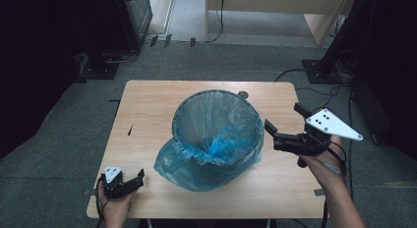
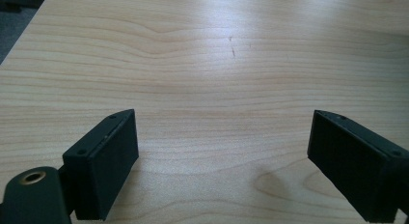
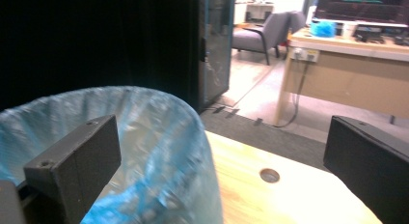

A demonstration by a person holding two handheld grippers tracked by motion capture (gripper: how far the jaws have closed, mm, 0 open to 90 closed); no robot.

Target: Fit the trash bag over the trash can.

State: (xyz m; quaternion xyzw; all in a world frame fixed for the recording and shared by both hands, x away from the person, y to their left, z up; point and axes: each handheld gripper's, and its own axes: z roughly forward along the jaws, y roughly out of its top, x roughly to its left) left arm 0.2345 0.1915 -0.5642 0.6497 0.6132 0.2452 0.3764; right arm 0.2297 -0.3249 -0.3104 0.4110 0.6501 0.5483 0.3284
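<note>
Right claw (image 1: 282, 126) hangs wide open and empty just beside the bin's (image 1: 216, 132) right rim mid-worktop (image 1: 147, 105), left claw (image 1: 129, 182) open and idle near the front edge, so best pinch the blue bag (image 1: 172, 164) cleanly, not the wire.

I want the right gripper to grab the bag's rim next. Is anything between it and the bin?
Nothing visible. The right gripper hangs open just beside the bin, with only bare table below. The blue bag already lies next to one jaw in the right gripper view.
</note>
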